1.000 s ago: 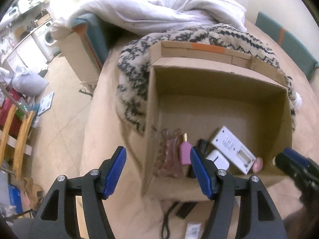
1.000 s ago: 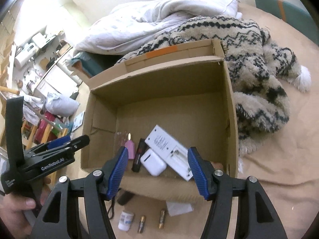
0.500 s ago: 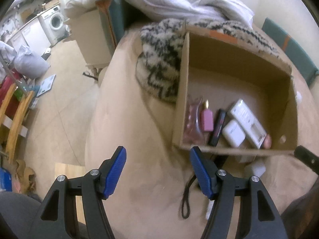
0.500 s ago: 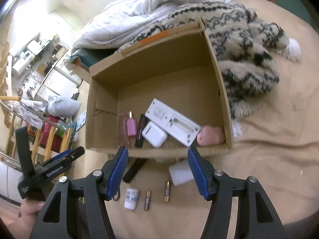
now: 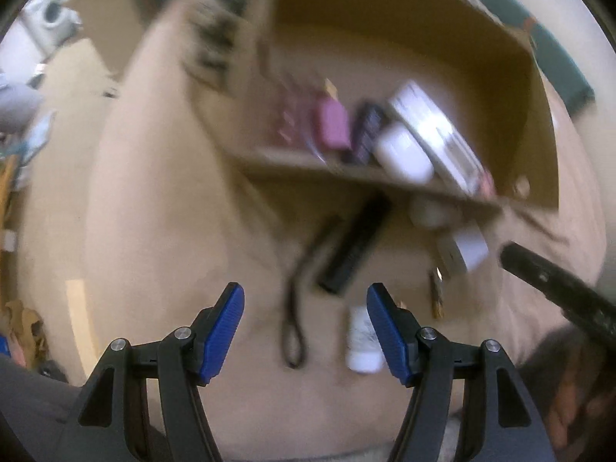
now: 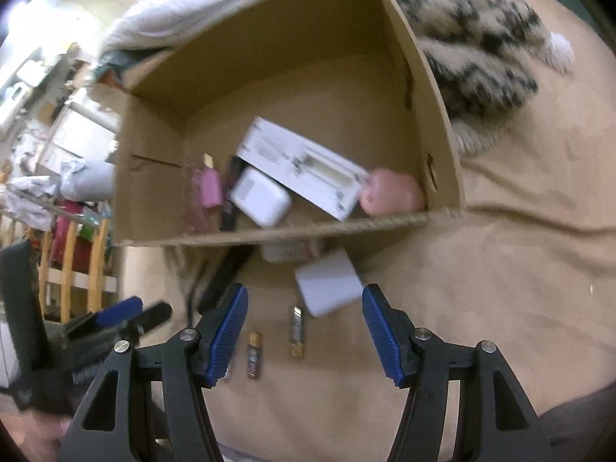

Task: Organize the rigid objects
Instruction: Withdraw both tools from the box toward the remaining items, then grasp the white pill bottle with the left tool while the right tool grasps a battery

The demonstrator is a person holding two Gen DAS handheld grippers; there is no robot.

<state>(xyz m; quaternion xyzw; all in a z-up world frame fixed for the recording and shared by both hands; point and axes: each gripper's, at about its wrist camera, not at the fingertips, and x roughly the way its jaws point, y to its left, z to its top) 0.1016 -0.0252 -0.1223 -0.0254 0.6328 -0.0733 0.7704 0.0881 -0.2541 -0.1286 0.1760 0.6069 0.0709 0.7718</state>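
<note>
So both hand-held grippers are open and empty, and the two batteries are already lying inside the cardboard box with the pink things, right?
Not quite. The two batteries lie outside the cardboard box, on the beige cover in front of it, as the right wrist view shows. Both hand-held grippers, right and left, are open and empty.

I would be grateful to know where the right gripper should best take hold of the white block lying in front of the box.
Probably across the white block's two flat long sides, coming from above: it lies flat on the bed just ahead of the open right gripper, clear of the batteries.
</note>
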